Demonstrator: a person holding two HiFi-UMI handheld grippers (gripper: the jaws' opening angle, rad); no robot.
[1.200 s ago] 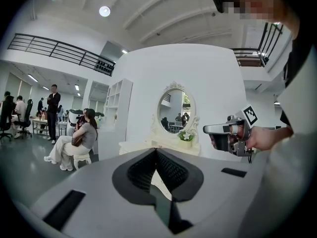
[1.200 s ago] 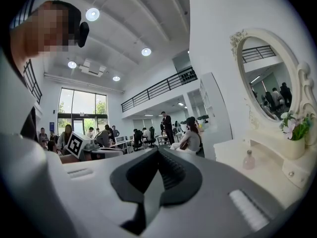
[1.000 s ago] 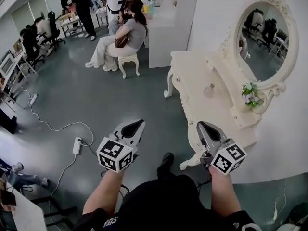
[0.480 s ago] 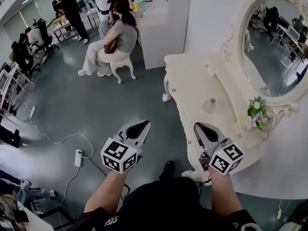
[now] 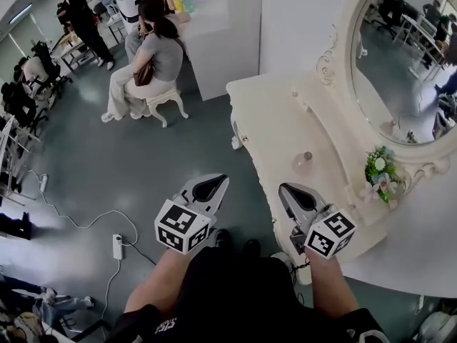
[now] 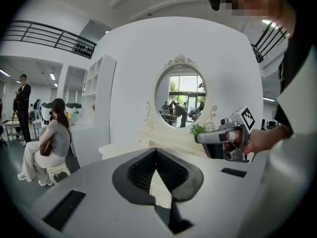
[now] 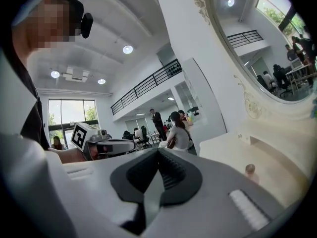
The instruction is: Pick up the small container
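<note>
Head view steeply down over dressing table [image 5: 271, 113]; both gripper views low, near, sharing its mirror [image 5: 407, 56].

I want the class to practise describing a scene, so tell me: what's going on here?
A person stands at a white dressing table with an oval mirror, holding a claw in each hand. The left claw and right claw are both shut and empty, held out in front of the body. The small container, a pinkish bottle, stands on the tabletop beyond the right claw, untouched. The pick-up has not yet begun.
</note>
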